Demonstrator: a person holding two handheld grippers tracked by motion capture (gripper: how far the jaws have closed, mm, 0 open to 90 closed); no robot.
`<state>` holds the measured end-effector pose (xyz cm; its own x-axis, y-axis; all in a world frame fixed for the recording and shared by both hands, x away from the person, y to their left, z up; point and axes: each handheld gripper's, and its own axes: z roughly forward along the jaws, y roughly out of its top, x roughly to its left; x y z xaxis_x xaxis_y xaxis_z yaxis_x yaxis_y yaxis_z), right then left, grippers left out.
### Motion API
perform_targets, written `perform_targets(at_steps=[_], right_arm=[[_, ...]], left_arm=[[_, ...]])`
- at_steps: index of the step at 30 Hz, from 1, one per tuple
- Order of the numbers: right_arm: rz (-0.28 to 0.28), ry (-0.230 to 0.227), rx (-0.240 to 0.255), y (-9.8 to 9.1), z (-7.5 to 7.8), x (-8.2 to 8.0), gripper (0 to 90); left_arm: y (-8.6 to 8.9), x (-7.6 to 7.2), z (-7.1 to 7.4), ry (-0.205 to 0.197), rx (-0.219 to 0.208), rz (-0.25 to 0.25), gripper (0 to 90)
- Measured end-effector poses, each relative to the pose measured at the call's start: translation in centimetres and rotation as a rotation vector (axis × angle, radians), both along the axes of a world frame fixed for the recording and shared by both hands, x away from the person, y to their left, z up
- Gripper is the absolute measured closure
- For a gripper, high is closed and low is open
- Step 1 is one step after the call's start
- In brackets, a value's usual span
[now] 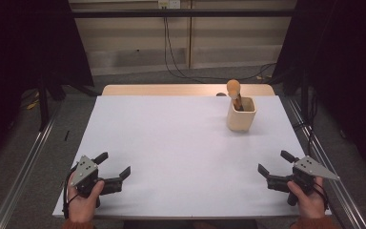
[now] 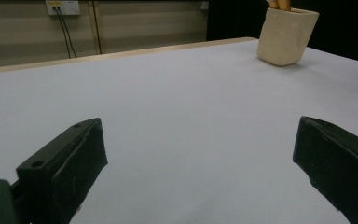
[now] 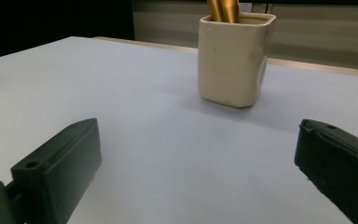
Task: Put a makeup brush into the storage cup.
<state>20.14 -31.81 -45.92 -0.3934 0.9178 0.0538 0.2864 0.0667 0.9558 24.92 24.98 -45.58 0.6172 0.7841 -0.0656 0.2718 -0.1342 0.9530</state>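
This looks like a lab or recording room rather than a home — a plain white table (image 1: 181, 143) stands alone on grey carpet, with metal rails (image 1: 24, 162) running along the floor at both sides of the frame. Black curtains (image 1: 24, 43) hang at upper left and right, and cables (image 1: 171, 52) drop from a wall socket (image 1: 168, 4) at top centre — a bare, purpose-built setup.

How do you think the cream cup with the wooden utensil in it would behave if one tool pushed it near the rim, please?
The cup looks like glazed ceramic, so probably stiff, fairly heavy and somewhat slippery. It stands taller than wide, and the utensil rises above its rim, so a high push might tip it; a low push would more likely slide it on the smooth table.
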Motion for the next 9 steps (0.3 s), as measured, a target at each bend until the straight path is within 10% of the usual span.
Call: perform_targets(at_steps=[9], right_arm=[[0.007,-0.011,-0.005,0.00,-0.08,0.17,0.1]], left_arm=[[-0.09,0.05,-0.03,0.007,0.005,-0.004,2.4]])
